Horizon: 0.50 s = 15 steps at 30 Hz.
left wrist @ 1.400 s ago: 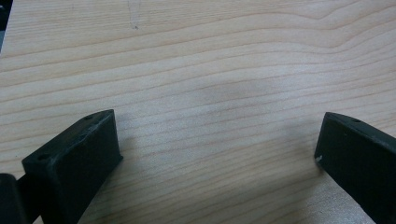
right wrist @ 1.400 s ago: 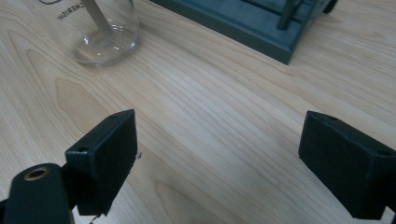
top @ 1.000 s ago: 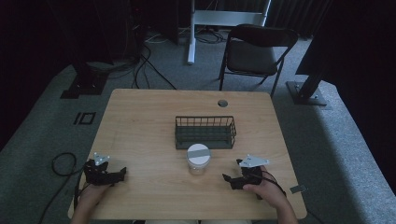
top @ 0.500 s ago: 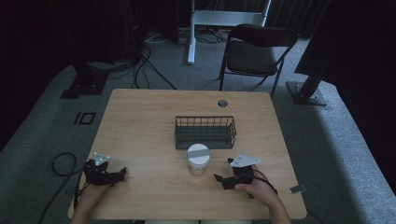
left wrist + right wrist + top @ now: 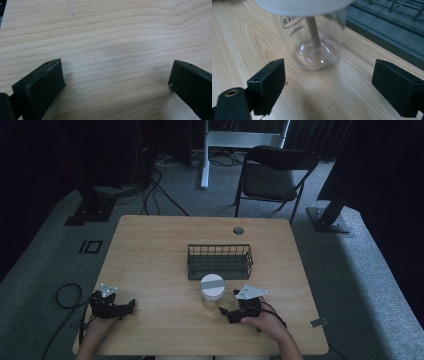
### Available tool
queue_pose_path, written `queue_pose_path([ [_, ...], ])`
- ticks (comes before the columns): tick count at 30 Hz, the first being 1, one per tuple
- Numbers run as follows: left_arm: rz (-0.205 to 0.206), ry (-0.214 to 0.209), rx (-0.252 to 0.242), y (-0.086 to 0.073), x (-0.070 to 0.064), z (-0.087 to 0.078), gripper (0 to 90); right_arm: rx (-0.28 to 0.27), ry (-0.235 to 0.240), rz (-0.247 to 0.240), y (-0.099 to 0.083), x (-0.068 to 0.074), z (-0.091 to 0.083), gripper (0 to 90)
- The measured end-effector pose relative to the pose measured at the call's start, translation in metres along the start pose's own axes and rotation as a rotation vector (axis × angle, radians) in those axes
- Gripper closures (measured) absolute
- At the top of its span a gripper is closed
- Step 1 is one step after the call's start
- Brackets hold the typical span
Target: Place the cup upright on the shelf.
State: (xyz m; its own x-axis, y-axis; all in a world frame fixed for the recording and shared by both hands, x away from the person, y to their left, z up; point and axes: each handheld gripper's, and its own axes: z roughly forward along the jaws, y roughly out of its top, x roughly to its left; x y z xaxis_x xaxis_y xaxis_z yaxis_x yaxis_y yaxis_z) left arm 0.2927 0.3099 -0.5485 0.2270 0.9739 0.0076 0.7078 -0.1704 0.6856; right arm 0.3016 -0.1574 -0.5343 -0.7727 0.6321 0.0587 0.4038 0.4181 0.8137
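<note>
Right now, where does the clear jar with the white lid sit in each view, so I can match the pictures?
High view: clear jar stands centre, just in front of the wire basket, left of the right gripper.
Left gripper view: bare wooden table between open jaws, no jar.
Right gripper view: jar top centre, beyond the open jaws, not touched.
Shared landmark: the basket, top right here.

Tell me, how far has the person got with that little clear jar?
Barely begun, by the look of it. Done: nothing yet; the jar stands upright on the table, lid on, just in front of the wire basket. In hand: the right gripper is beside the jar, jaws open. The left gripper rests open. Left: probably grasping and moving the jar.
</note>
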Motion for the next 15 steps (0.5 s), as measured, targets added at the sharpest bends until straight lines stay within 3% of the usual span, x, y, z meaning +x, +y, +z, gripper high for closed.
queue_pose_path([
  [15, 0.0, 0.0, 0.0, 0.0, 0.0, 0.0, 0.2, -0.062, 0.0, 0.015, 0.014, 0.017, 0.013, 11.4],
])
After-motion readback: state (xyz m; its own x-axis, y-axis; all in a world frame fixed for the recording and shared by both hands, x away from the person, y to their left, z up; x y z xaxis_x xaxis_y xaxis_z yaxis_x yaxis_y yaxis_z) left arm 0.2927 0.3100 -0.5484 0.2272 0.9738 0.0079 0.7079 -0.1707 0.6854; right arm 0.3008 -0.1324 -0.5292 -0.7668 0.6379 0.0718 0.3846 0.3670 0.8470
